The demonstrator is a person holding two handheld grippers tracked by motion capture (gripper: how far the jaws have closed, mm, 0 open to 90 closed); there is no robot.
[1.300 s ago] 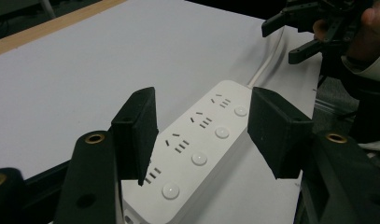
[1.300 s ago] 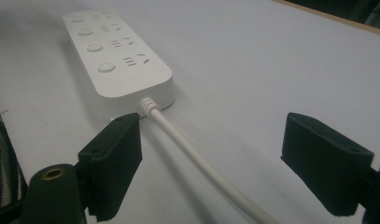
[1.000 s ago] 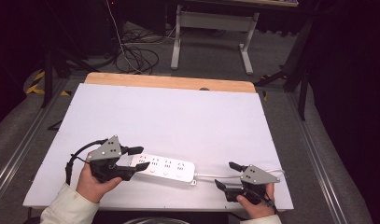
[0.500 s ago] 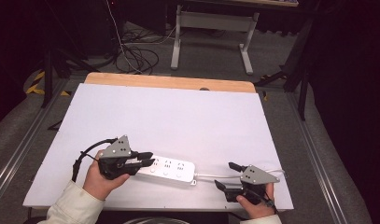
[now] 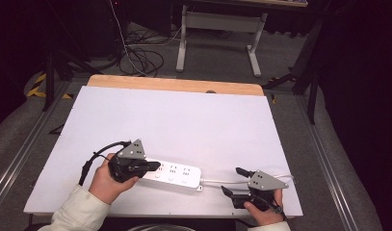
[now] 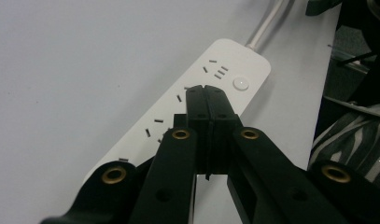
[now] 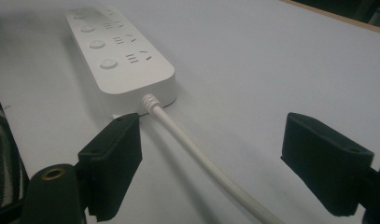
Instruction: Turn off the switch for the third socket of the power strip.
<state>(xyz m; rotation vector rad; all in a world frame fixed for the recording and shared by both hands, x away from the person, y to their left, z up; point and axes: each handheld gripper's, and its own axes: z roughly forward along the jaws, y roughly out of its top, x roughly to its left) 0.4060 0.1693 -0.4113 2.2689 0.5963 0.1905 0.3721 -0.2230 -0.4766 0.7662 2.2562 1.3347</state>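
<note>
Both my grippers are matte black. The left gripper (image 5: 152, 166) carries a grey three-cornered plate (image 5: 133, 149) dotted with small holes, and a thick black cable (image 5: 95, 156) loops off behind that plate. Brass-ringed rivets (image 6: 180, 134) sit along its arms, and the pads are blocky black rubber. The right gripper (image 5: 232, 180) has the same plate. My left sleeve (image 5: 80, 211), below that plate, is cream coloured.
</note>
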